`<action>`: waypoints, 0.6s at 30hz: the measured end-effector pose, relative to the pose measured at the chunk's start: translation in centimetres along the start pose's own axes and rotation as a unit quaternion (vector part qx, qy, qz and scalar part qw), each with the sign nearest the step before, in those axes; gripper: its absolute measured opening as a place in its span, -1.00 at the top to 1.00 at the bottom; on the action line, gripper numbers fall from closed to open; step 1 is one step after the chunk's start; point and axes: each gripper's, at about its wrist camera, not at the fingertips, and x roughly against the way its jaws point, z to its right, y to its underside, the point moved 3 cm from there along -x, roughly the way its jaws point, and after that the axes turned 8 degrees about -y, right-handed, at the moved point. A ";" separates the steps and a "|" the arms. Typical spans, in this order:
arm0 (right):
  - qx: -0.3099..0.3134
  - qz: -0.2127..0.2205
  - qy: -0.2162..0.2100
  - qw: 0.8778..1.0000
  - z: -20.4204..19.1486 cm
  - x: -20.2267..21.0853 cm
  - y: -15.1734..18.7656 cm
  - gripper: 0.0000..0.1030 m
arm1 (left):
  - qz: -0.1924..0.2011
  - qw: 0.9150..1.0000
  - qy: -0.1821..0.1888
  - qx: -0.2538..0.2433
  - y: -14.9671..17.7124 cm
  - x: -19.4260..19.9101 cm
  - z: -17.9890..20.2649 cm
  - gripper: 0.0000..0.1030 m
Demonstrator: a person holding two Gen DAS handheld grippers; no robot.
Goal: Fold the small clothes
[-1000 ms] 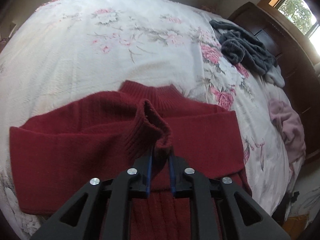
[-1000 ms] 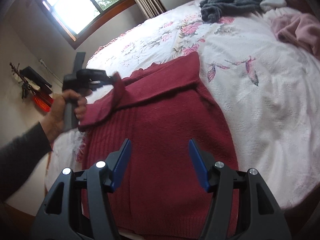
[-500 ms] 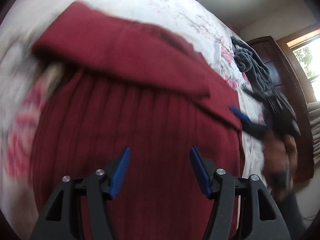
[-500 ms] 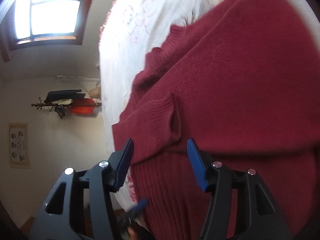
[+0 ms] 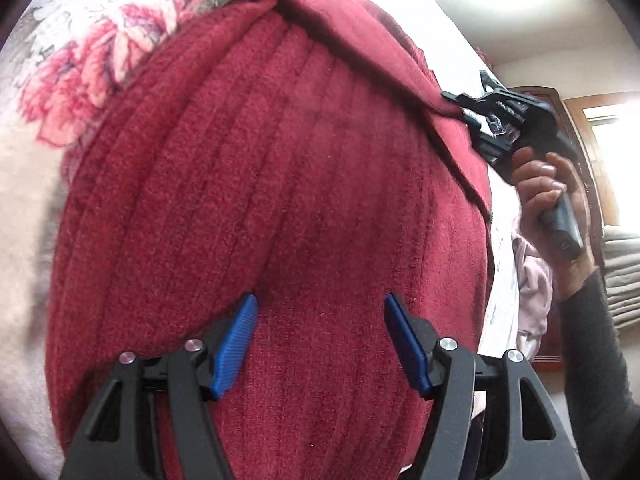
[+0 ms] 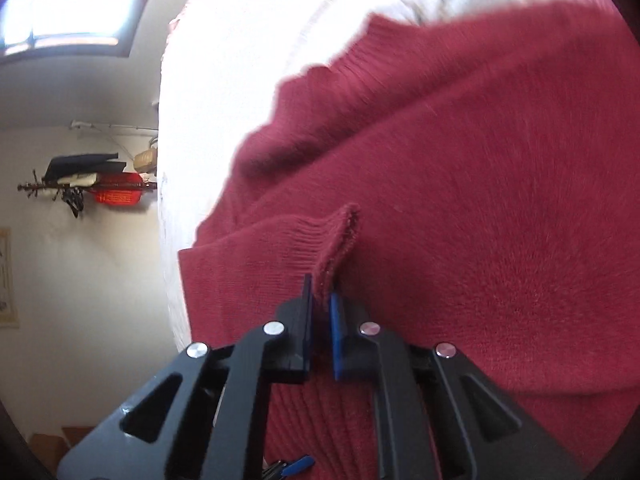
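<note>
One red sweater [image 5: 280, 200] is seen, its hem cut off.
Left tongs [image 5: 318, 340] are held apart above it; right tongs [image 6: 320, 312] are clamped on its cuff [image 6: 340, 240].

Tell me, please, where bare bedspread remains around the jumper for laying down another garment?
Bare floral bedspread shows left of the dark red knitted jumper, and white bedspread beyond its collar in the right wrist view. The right side is crowded: right gripper, hand, pale pink garment.
</note>
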 end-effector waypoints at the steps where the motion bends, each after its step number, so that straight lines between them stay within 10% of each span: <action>1: 0.014 0.008 0.000 1.000 -1.1 0.9 -0.2 0.90 | 0.000 1.000 0.000 0.000 0.1 0.0 -0.1 -0.29; 10: 0.104 0.100 0.019 0.989 -7.7 12.1 -1.1 0.90 | 0.013 1.000 0.003 0.009 -1.2 2.2 0.7 -0.25; 18: 0.082 0.134 0.051 0.986 -2.5 17.8 -1.7 0.90 | 0.079 0.997 0.021 0.005 -7.1 7.7 0.7 -0.25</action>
